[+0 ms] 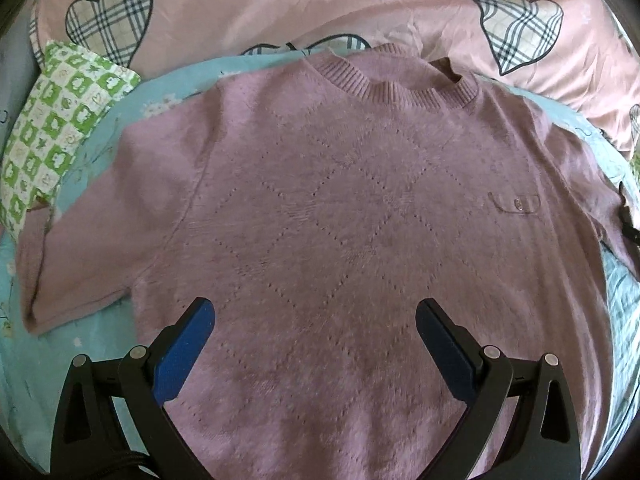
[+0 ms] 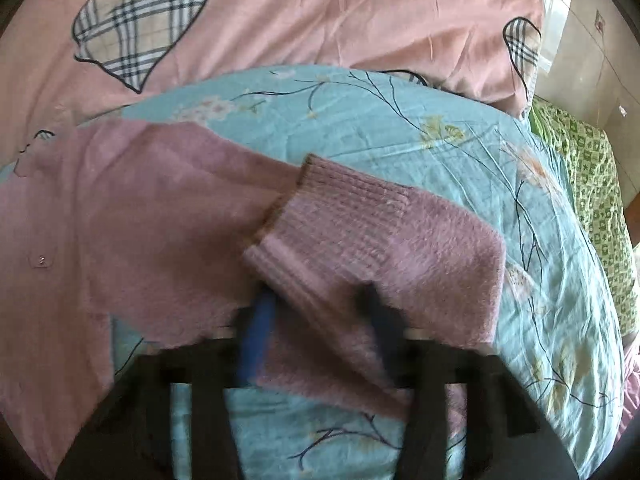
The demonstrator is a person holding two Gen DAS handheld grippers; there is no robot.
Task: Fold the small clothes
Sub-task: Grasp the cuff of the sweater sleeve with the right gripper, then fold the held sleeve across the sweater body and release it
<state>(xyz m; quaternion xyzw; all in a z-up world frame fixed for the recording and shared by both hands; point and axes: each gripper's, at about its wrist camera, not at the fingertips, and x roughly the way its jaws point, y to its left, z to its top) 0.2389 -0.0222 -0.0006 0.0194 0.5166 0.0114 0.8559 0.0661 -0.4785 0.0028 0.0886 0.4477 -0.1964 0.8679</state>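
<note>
A mauve knitted sweater [image 1: 320, 208] lies flat, front up, on a light blue floral sheet [image 1: 92, 340], collar at the far side. My left gripper [image 1: 314, 320] hovers open and empty over its lower body, blue-padded fingers [image 1: 184, 348] wide apart. In the right wrist view, the sweater's right sleeve [image 2: 360, 240] is lifted and folded inward, ribbed cuff [image 2: 340, 204] pointing toward the body. My right gripper [image 2: 316, 320], motion-blurred, is shut on the sleeve, one finger on each side of the fabric.
A pink duvet with plaid hearts [image 1: 280, 4] lies beyond the sweater. A green-and-white checked pillow [image 1: 60, 120] sits at the left, and shows at the right in the right wrist view [image 2: 596, 200]. The bed edge and floor [image 2: 592, 52] are at far right.
</note>
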